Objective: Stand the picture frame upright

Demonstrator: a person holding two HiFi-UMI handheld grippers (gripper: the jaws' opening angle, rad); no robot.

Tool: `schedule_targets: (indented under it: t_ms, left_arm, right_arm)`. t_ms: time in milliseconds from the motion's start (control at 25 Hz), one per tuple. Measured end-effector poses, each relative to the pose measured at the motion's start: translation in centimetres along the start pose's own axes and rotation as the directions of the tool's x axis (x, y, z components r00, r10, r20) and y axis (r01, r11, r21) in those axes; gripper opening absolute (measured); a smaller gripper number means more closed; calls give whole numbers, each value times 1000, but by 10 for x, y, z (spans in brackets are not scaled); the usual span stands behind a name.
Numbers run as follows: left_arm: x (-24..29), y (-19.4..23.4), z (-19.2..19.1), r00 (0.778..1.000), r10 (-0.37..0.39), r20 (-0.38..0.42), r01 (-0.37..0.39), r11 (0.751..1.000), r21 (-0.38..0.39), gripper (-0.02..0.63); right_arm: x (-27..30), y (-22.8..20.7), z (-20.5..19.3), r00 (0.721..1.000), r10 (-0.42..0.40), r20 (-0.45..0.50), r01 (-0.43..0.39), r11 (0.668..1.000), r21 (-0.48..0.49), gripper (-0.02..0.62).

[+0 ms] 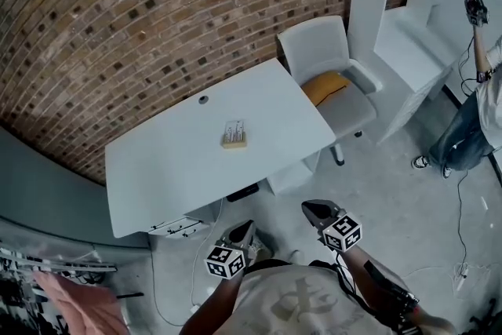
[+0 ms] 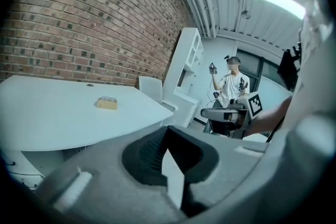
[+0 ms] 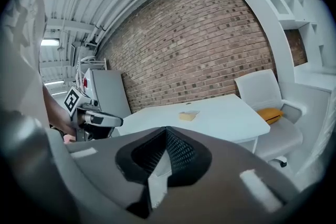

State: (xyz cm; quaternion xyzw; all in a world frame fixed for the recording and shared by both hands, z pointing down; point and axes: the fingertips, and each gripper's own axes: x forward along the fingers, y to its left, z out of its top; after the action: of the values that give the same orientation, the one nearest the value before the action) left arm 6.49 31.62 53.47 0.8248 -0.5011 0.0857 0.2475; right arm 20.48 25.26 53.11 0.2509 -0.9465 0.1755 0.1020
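A small picture frame [image 1: 234, 134] with a wooden edge lies flat near the middle of the white table [image 1: 157, 169]. It also shows as a small tan block in the left gripper view [image 2: 107, 104] and in the right gripper view [image 3: 188, 115]. My left gripper [image 1: 241, 230] and right gripper [image 1: 314, 209] hang off the table's near side, well short of the frame. Both are shut with nothing between their jaws. The left gripper [image 2: 167, 131] and right gripper [image 3: 166, 131] each point toward the table.
A white chair [image 1: 333, 71] with a yellow cushion [image 1: 325, 86] stands at the table's right end. A brick wall [image 1: 157, 4] runs behind. White shelving [image 1: 416, 4] is at the right. Another person [image 1: 471, 121] stands at the far right, cables on the floor.
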Motion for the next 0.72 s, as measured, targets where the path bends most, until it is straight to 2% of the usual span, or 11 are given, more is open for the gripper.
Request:
schedule_targets:
  t_ms: [720]
  left_arm:
    - [-12, -3, -4, 1000, 21, 16, -21, 1000, -10, 2]
  right_arm:
    - [-1, 5, 1, 1000, -7, 6, 7, 1000, -10, 8]
